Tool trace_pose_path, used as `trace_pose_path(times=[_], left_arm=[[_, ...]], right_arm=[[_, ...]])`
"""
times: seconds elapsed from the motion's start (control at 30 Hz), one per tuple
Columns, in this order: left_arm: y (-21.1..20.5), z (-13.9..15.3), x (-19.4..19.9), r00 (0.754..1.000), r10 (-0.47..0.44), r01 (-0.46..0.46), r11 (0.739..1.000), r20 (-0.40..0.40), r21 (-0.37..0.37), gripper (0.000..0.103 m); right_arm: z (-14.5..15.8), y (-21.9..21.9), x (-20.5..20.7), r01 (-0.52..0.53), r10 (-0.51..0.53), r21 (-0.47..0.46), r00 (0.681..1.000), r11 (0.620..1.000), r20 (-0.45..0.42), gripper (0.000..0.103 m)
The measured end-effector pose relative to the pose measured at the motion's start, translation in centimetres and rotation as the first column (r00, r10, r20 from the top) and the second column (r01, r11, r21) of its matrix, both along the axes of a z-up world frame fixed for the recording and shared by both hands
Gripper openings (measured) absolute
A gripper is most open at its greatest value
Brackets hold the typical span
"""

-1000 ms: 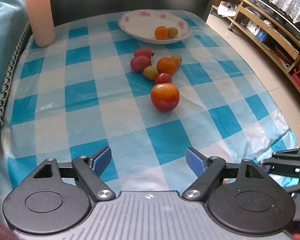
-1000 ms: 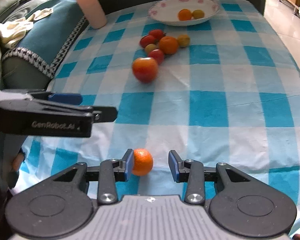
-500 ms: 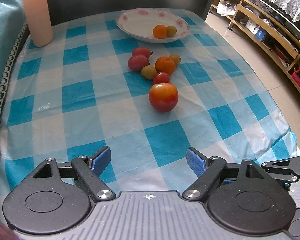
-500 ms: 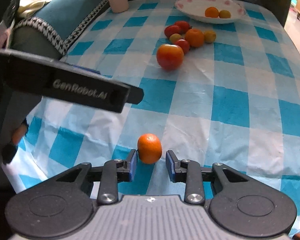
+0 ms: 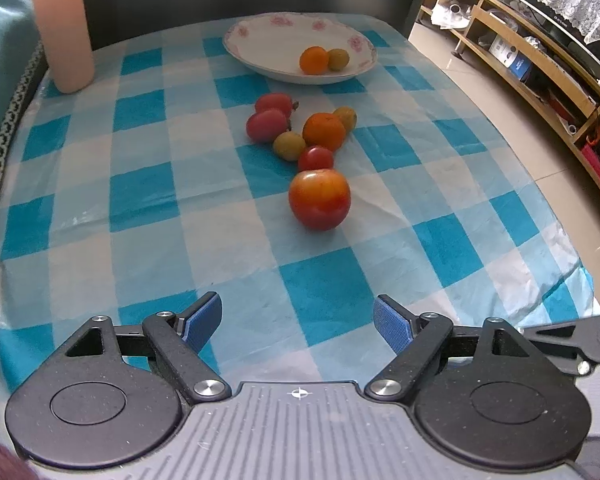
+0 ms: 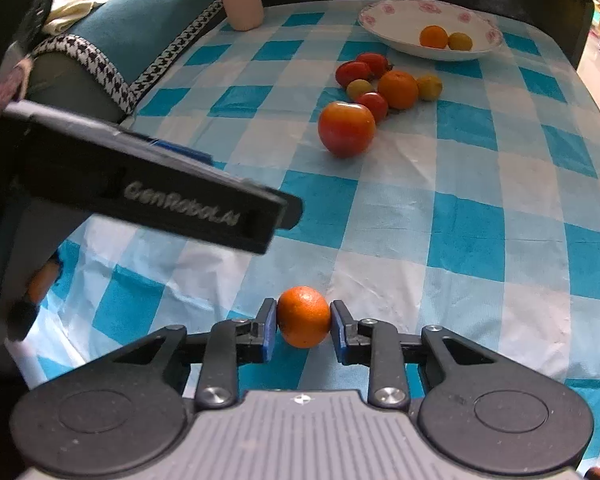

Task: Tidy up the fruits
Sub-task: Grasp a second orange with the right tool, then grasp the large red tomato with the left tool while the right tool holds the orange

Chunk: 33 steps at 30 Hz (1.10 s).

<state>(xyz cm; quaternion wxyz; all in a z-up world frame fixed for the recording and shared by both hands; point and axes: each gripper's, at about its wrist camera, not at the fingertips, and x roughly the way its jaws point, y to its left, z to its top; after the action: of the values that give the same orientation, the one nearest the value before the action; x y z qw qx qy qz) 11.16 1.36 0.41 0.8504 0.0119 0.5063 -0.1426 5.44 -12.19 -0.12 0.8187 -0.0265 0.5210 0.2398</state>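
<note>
Blue-padded fingers (image 5: 198,322) of the left gripper (image 5: 298,320) stand wide apart and hold nothing, poised above bare blue-and-white checked tablecloth (image 5: 148,184). Straight ahead of them, well apart, sits a large red-orange tomato (image 5: 319,199); just beyond it lies a tight cluster of six smaller fruits: one small red tomato (image 5: 315,158), one orange (image 5: 324,131), two yellowish round fruits (image 5: 289,145), and two oblong red ones (image 5: 267,125). Farther ahead is a white floral bowl (image 5: 260,40) holding one orange and one yellowish fruit. Far ahead to the fingers' left stands a pink cylinder (image 5: 62,24). From the right wrist view, the right gripper (image 6: 304,326) is clamped on a small orange (image 6: 303,317), both pads pressing its sides, low over the cloth near the table's front edge. Whether the fruit has left the cloth cannot be told. Ahead and slightly right of these fingers the same large tomato, the cluster of six and the bowl with its two fruits appear again; the left gripper's black body crosses the view to the fingers' left. The step in hand looks like the pick-up of this stray orange. Next, it probably calls for lifting the fruit, carrying it forward over the cluster, and letting go inside the bowl beside the orange already there. In all, nine loose fruits are counted, two of them bowled.
</note>
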Motion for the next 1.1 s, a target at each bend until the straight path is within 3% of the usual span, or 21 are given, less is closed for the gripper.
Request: trace_pose_path(times=[0.37, 0.73, 0.83, 1.0, 1.1], left_arm=[[-2.2, -1.0, 4.3, 0.999, 0.034, -0.034, 0.999, 0.038, -0.001, 0.087], [-3.7, -2.3, 5.7, 0.997, 0.011, -0.017, 0.997, 0.077, 0.074, 0.086], [-3.9, -2.3, 5.7, 0.995, -0.001, -0.010, 0.994, 0.098, 0.111, 0.077], [-3.7, -2.0, 5.8, 0.995, -0.001, -0.008, 0.996, 0.099, 0.087, 0.060], [-3.8, -1.9, 5.6, 0.995, -0.018, 0.009, 0.996, 0.099, 0.091, 0.057]], right_arm=[[0.9, -2.2, 1.0, 0.076, -0.077, 0.045, 0.997, 0.996, 0.019, 0.042], [0.5, -3.3, 2.3, 0.123, -0.123, 0.042, 0.992, 0.992, -0.001, 0.042], [0.5, -3.4, 2.5, 0.127, -0.127, 0.037, 0.992, 0.991, 0.000, 0.042], [0.5, -3.4, 2.7, 0.131, -0.131, 0.021, 0.991, 0.991, 0.008, 0.042], [0.6, -3.4, 2.7, 0.133, -0.133, 0.007, 0.991, 0.991, 0.022, 0.042]])
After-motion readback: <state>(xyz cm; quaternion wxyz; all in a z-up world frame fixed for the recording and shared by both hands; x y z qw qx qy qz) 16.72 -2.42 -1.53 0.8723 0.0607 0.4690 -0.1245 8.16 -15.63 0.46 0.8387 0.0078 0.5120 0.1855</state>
